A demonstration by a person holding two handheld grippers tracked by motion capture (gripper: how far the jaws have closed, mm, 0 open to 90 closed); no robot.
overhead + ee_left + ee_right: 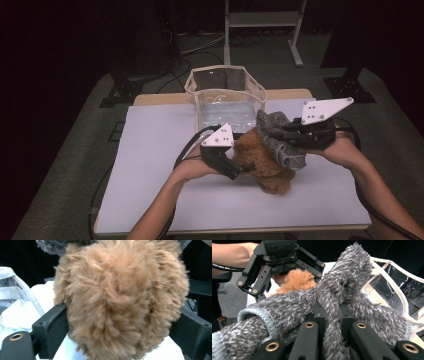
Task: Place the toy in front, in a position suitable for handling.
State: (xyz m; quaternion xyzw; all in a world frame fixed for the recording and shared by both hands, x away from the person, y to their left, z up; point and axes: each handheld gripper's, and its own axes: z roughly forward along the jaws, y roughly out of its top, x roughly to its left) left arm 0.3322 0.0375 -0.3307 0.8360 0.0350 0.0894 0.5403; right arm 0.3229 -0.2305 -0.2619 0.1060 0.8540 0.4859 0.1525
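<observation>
- The brown furry item [262, 162] lay on the white table [150, 170] near the person's edge, between the two hands; its long axis ran from upper left, by the clear bag, down to lower right, where its fuzzy end pointed toward the person.
- The left tool [239, 169] sat at the brown item's left side. In the left gripper view its black jaws stood wide apart on either side of the fur [120, 302]; whether the pads pressed on the pile could not be told.
- The grey fuzzy sock [280, 137] draped over the upper right of the brown item, its long axis tilted from upper left to lower right, with the pale blue cuff [259, 315] at the low end.
- The right tool [285, 134] was clamped together on a fold of the sock [332, 302], which rose between its jaws in the right gripper view.
- The clear bag [225, 95] with cream trim stood open-topped behind both items, at the far edge of the table.
- No label or writing could be read on any of these.
</observation>
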